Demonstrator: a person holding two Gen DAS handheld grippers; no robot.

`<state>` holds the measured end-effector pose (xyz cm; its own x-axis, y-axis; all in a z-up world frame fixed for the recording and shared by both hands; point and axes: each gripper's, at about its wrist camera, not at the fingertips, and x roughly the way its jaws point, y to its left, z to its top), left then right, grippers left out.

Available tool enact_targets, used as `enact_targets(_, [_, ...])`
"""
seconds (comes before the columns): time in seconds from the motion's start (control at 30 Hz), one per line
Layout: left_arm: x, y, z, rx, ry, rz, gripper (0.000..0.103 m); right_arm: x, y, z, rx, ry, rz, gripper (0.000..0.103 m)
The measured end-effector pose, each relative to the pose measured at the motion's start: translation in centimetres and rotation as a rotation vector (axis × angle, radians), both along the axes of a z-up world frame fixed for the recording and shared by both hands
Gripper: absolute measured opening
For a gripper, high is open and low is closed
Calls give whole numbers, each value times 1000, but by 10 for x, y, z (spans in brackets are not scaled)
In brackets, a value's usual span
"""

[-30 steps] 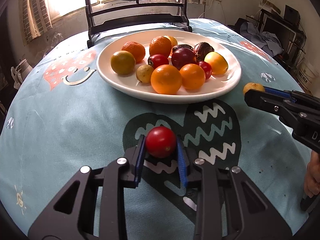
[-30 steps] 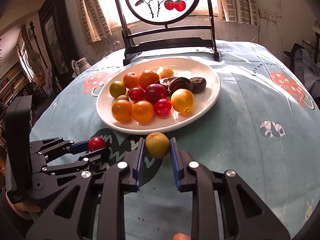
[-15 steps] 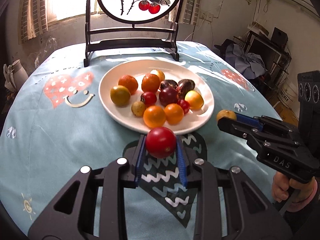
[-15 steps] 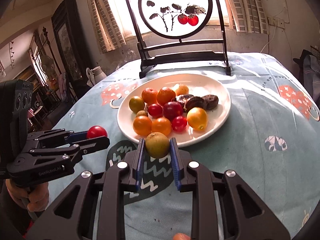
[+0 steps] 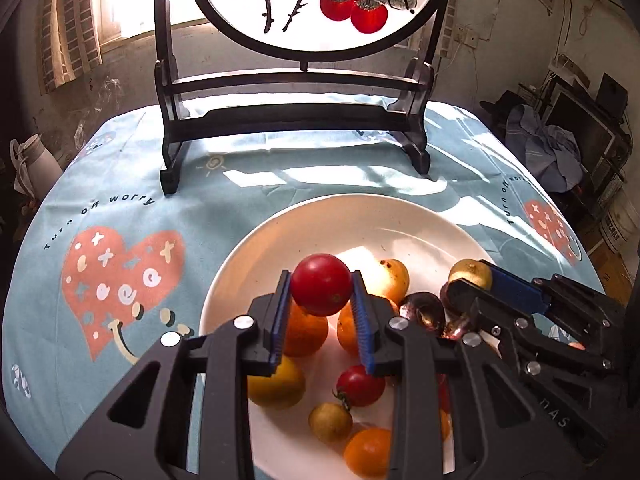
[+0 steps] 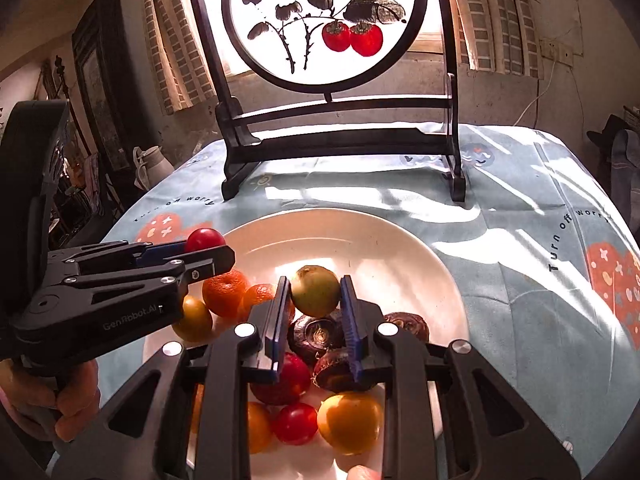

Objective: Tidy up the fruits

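Observation:
My left gripper (image 5: 321, 292) is shut on a red cherry tomato (image 5: 321, 290) and hangs over the white plate (image 5: 320, 220), above the oranges. In the right wrist view the same gripper (image 6: 208, 246) reaches in from the left with the tomato (image 6: 204, 239). My right gripper (image 6: 315, 300) is shut on a small yellow-green fruit (image 6: 315, 296) above the plate (image 6: 400, 248). From the left wrist view that gripper (image 5: 466, 286) comes in at the right, holding the fruit (image 5: 470, 273). Oranges, red tomatoes, yellow fruits and dark brown fruits lie heaped on the plate.
A dark wooden stand (image 5: 292, 116) with a round painted screen (image 6: 322, 24) rises behind the plate. The table wears a light blue printed cloth (image 5: 120, 216). A white jug (image 6: 150, 168) stands beyond the table's left edge. A hand (image 6: 60, 408) grips the left tool.
Both grippers have travelled forward from the near side of the table to over the plate, each still holding its fruit. The plate and stand now loom much closer.

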<state>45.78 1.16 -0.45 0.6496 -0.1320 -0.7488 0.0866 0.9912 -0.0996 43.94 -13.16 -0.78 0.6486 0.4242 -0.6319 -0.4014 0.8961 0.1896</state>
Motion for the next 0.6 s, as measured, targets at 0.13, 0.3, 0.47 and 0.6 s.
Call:
enact_targets(0.13, [15,3,-10,9,21,14,30,12,3,-12,-3,19,3,25])
enact_targets(0.3, [1,9,2,40,-59,68,83,12,4,-13,0,13,8,25])
enact_targets(0.47, [-29,19,23,7,-87,71,88,5,5,-8,2,19,-3,53])
enact_targets(0.6, [-67,24,37,12,-129,82,93,-17,1,3,14,6,8,56])
